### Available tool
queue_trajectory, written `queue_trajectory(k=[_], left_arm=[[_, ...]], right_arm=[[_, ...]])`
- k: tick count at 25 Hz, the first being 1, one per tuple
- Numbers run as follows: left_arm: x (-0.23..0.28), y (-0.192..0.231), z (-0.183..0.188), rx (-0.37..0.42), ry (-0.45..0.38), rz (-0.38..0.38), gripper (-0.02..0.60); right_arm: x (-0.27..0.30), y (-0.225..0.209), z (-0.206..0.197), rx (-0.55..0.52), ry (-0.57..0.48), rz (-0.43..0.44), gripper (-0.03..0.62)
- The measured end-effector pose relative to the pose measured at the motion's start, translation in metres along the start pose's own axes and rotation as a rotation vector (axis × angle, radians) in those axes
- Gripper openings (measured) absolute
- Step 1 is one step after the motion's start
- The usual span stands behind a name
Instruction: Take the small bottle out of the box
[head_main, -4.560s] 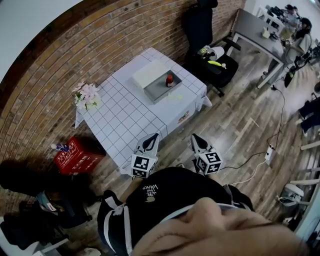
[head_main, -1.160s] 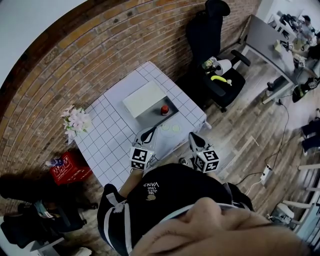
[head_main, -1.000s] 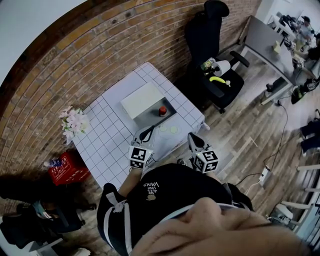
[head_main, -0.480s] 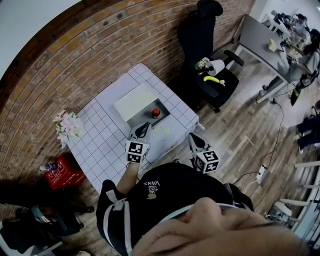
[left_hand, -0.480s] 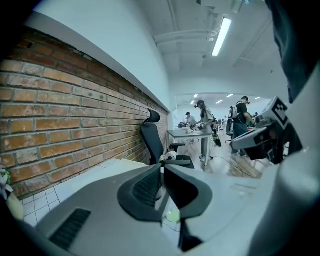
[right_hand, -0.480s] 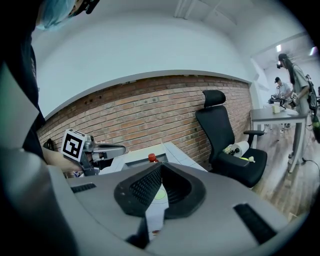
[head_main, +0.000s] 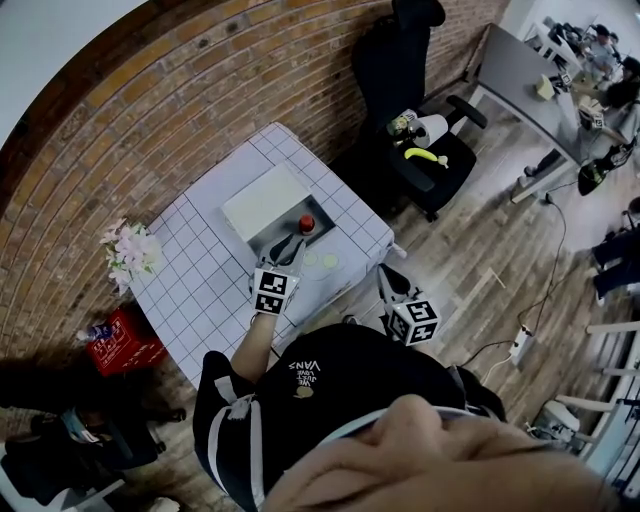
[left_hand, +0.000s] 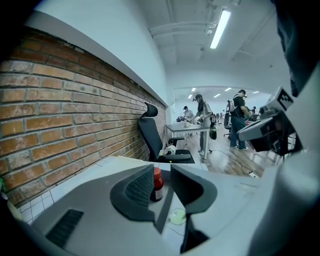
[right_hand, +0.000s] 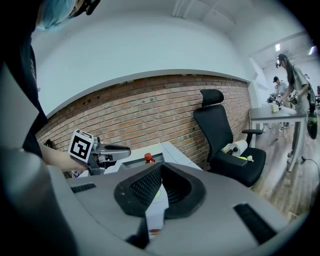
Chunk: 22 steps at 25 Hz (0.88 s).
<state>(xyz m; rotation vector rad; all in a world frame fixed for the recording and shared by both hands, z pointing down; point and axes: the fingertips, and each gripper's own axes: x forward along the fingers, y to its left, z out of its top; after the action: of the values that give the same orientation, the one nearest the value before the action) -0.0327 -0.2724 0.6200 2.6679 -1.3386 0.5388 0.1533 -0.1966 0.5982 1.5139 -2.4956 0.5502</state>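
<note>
Remote operation, head view: I have the left gripper (head_main: 292, 246) reached out over the table's white, grid-lined cloth (head_main: 200, 275). Its jaws have just been opening and now stand partly apart, closed on nothing. The small dark bottle with the red cap (left_hand: 157, 184) stands upright just ahead of the jaw tips. In the left gripper view it shows in the gap, half hidden behind the left jaw, and neither pad presses on it. The bottle is inside the open grey box (head_main: 268, 236), at the end nearest the jaws. Its label is too small for me to read.

The right gripper (right_hand: 161, 172) hangs back near my body, well short of the table. Its jaws are together at the tips and hold nothing. From there the bottle lies far ahead and a little left of the jaws.

The only legible writing is "VANS" on the black shirt (head_main: 303, 378).
</note>
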Motion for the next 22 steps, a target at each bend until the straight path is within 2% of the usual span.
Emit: queue_trajectory(k=[4,7,15,22], left_arm=[[0.013,-0.002,-0.007,0.011,0.030,-0.013,0.178],[0.023,0.000,-0.014,0.011,0.062,-0.017,0.221],[0.047,0.007,-0.024,-0.068,0.101,0.019,0.258],[0.068,0.012,-0.038,-0.101,0.174,0.037,0.287]], right_arm=[[0.001,-0.006,-0.001,0.007,0.003,0.000,0.002],[0.003,-0.011,-0.006,0.009,0.015,0.004,0.002],[0.007,-0.025,0.002,0.023,0.011,-0.004,0.002],[0.009,-0.045,0.003,0.032,-0.002,-0.006,0.002]])
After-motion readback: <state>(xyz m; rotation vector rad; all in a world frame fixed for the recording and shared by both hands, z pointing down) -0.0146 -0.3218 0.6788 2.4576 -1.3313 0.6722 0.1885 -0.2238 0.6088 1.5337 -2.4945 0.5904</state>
